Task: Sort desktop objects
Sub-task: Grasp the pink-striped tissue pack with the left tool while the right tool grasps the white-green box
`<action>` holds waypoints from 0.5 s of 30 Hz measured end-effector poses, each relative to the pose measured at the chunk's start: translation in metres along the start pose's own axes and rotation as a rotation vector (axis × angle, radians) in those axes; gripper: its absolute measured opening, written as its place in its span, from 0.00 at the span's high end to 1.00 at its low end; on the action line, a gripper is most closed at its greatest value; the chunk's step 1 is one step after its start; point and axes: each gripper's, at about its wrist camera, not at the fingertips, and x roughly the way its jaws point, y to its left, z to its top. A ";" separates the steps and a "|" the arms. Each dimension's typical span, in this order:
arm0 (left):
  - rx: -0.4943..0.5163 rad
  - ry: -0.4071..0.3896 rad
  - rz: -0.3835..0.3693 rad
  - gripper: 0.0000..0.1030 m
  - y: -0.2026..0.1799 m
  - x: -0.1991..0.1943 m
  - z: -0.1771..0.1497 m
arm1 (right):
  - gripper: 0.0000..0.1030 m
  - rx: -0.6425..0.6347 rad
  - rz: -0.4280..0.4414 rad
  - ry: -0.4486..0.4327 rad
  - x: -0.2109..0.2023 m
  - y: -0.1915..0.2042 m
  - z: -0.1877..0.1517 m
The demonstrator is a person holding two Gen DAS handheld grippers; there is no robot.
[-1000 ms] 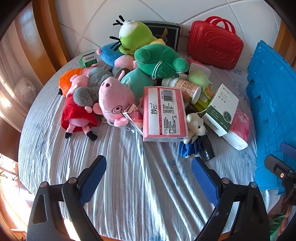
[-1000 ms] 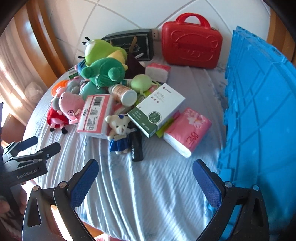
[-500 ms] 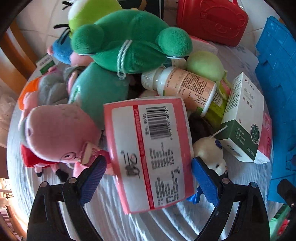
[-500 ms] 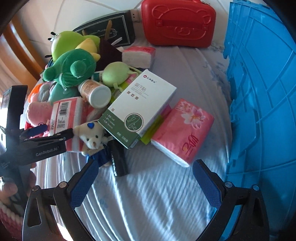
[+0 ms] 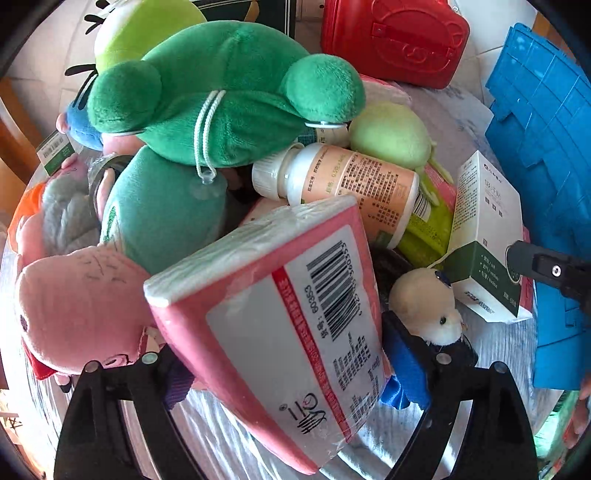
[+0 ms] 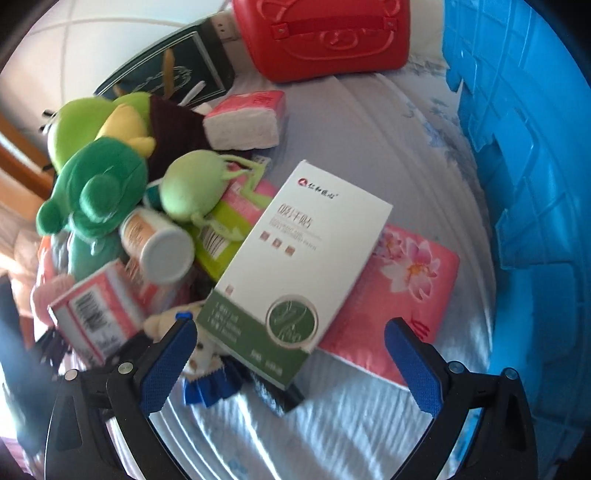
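A pink tissue pack (image 5: 280,314) with a barcode label stands tilted up on one long edge between the fingers of my left gripper (image 5: 291,369). The jaws are closing and both blue pads press its sides. The same pack (image 6: 92,310) shows at the left of the right wrist view. My right gripper (image 6: 291,362) hangs open low over the near end of a white-and-green box (image 6: 295,266), one pad on each side and clear of it. That box lies across a flowered pink tissue pack (image 6: 399,288).
Piled behind are a green frog plush (image 5: 221,103), a pink pig plush (image 5: 74,302), a peach bottle (image 5: 351,184) and a small white bear (image 5: 424,306). A blue crate (image 6: 524,184) walls the right side. A red case (image 6: 325,33) stands at the back.
The left gripper's jaws narrowed onto the barcode tissue pack, which tipped up on edge. The right gripper came forward and lower over the white-and-green box, rolling as it went.
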 end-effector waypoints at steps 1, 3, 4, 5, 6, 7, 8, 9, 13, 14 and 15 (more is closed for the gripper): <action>0.001 -0.011 0.003 0.13 0.000 -0.003 0.003 | 0.00 0.019 0.013 0.006 0.005 -0.002 0.003; 0.014 -0.042 0.015 0.13 0.002 -0.010 0.010 | 0.00 0.048 0.024 0.013 0.013 -0.006 0.008; 0.019 -0.054 0.020 0.13 0.002 -0.013 0.014 | 0.00 0.056 0.021 0.018 0.017 -0.006 0.010; 0.022 -0.064 0.024 0.13 0.003 -0.016 0.019 | 0.00 0.052 0.018 0.022 0.021 -0.006 0.011; 0.029 -0.072 0.027 0.13 0.004 -0.018 0.023 | 0.00 0.055 0.012 0.032 0.025 -0.006 0.014; 0.037 -0.076 0.032 0.13 0.005 -0.017 0.028 | 0.00 0.057 0.010 0.039 0.028 -0.007 0.016; 0.046 -0.072 0.030 0.13 0.005 -0.015 0.031 | 0.00 0.063 0.009 0.044 0.033 -0.007 0.018; 0.053 -0.064 0.018 0.13 0.006 -0.011 0.035 | 0.00 0.067 0.007 0.047 0.036 -0.008 0.020; 0.077 -0.067 0.005 0.13 0.004 -0.005 0.041 | 0.00 0.052 -0.023 0.049 0.049 -0.004 0.024; 0.082 -0.070 0.006 0.13 0.003 -0.005 0.039 | 0.00 0.021 -0.050 0.033 0.048 0.000 0.026; 0.086 -0.071 0.004 0.13 0.002 -0.004 0.040 | 0.01 -0.008 -0.063 0.019 0.047 0.005 0.025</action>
